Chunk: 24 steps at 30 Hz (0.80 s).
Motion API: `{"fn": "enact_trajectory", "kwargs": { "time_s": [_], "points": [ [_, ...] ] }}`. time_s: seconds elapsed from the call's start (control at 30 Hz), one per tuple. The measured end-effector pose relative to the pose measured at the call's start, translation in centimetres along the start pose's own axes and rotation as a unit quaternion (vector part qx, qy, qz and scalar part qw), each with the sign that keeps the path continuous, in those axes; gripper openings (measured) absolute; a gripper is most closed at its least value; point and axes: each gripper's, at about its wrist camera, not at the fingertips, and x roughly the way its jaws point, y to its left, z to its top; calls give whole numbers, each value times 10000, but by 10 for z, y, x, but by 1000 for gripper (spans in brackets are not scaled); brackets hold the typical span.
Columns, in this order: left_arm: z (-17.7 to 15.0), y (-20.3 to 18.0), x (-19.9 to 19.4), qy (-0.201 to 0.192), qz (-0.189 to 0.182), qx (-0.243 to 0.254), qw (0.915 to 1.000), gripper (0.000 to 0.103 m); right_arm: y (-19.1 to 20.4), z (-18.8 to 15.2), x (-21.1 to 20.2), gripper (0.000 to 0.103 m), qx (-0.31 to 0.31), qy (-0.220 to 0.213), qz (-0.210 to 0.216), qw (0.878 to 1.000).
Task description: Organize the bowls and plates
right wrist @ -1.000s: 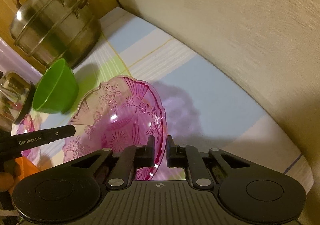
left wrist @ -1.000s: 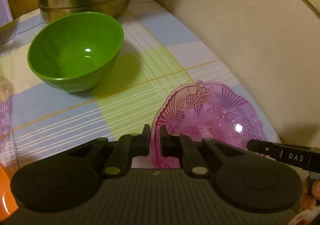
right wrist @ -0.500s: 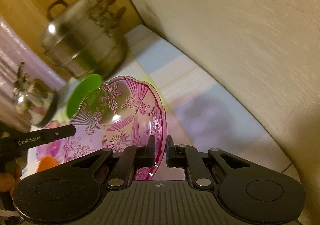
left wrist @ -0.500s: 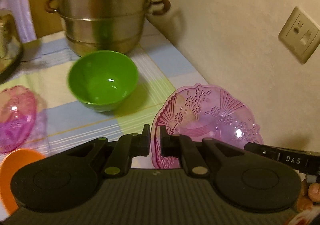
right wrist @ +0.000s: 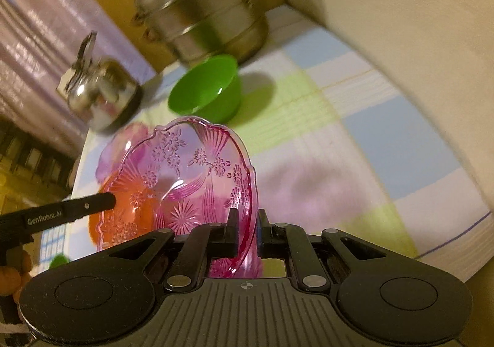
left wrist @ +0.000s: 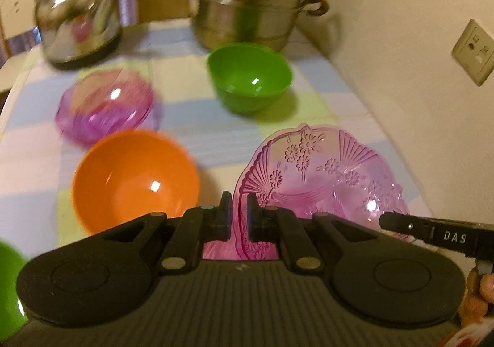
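While both sets of jaws are clamped on opposite edges of the pink patterned plate [left wrist: 321,174], the left gripper [left wrist: 236,217] pinching its near-left rim and the right gripper [right wrist: 247,229] its right rim, we carry it clear of the desk [left wrist: 324,100], so the step in hand looks like transport. Next we must choose a landing spot, probably the pink bowl [left wrist: 105,105] beyond the orange bowl [left wrist: 132,183] or a bare patch near the green bowl [left wrist: 250,75], keep the plate level, and lower both hands together before letting go.
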Motion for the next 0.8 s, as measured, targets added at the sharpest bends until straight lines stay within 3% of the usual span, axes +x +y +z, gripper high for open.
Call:
{"fn": "enact_trajectory", "kwargs": {
  "time_s": [0.3, 0.8],
  "points": [
    [-46, 19, 5, 126, 261, -398, 9988, 8, 7, -29, 28, 10, -291, 392, 39, 9988],
    [-58, 26, 29, 220, 356, -630, 9971, 8, 8, -31, 53, 11, -627, 512, -141, 9966]
  ]
}}
